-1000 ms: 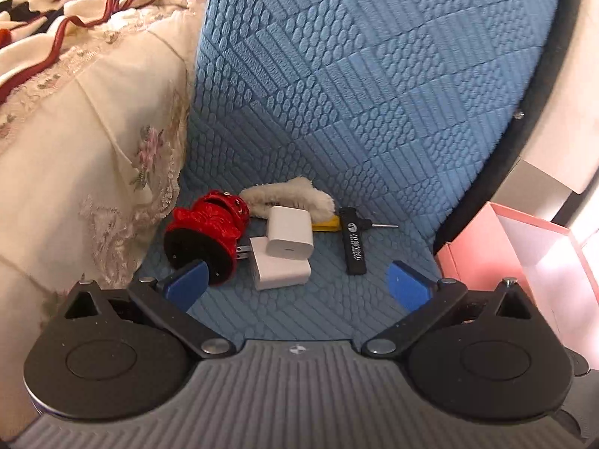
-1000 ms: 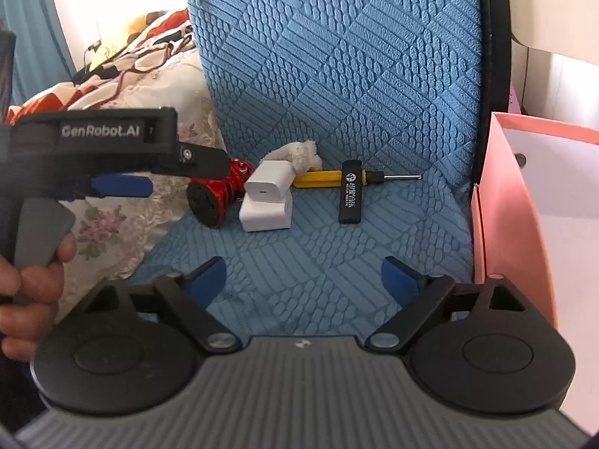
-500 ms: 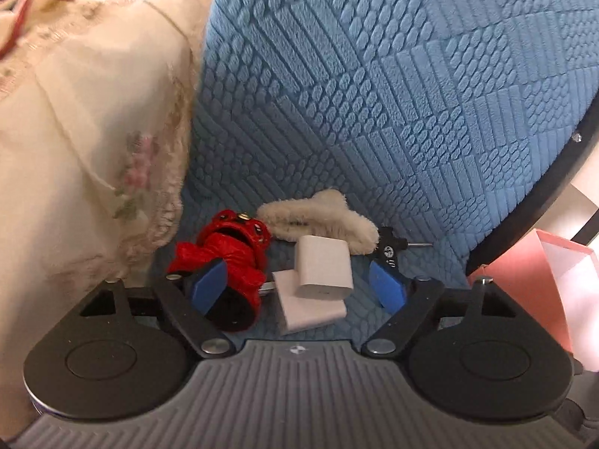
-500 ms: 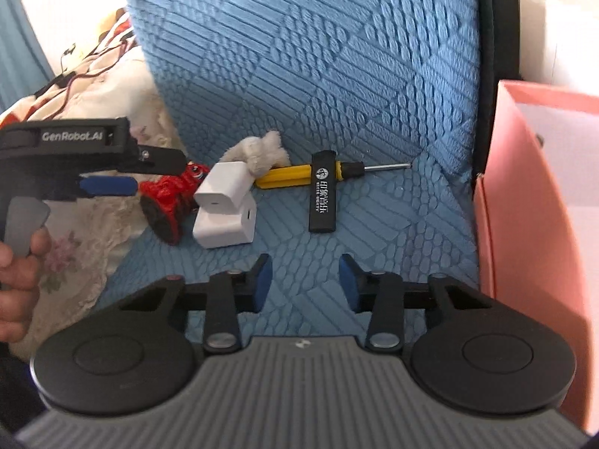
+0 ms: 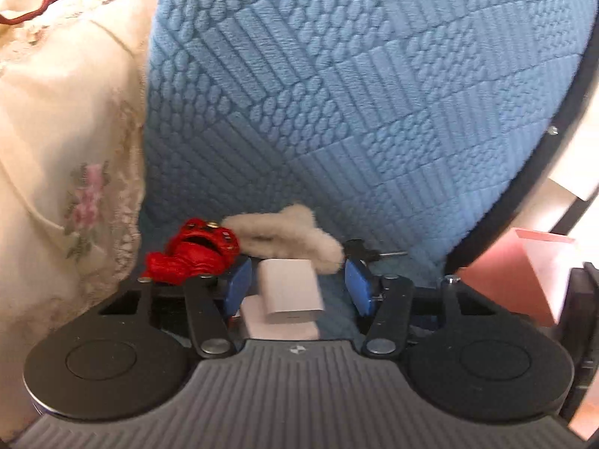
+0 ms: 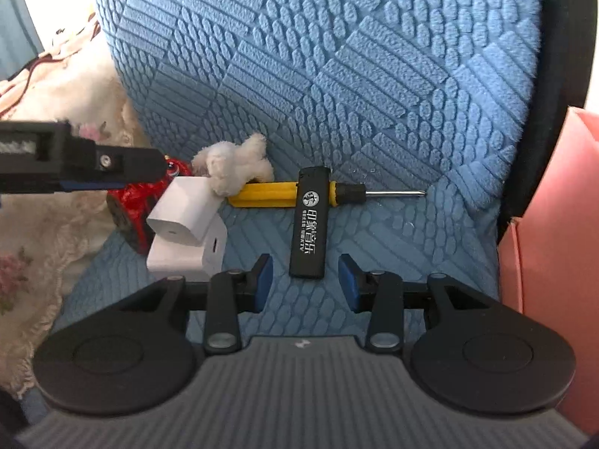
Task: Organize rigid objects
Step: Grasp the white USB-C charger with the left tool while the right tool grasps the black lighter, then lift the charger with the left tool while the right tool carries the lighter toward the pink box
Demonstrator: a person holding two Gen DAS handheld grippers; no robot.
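Your left gripper (image 5: 295, 286) has its jaws parted around the upper white charger (image 5: 290, 290), pads on either side with gaps showing, not clamped. That charger lies stacked on a second white charger (image 6: 187, 256) near the left edge of the blue seat cushion (image 6: 374, 75). The red ornament (image 5: 194, 252) and fluffy white clip (image 5: 288, 237) sit just behind. Your right gripper (image 6: 305, 282) hovers with jaws apart just short of the black lighter (image 6: 310, 222), which lies across the yellow screwdriver (image 6: 269, 194). The pink box (image 6: 554, 224) stands beyond the cushion's right edge.
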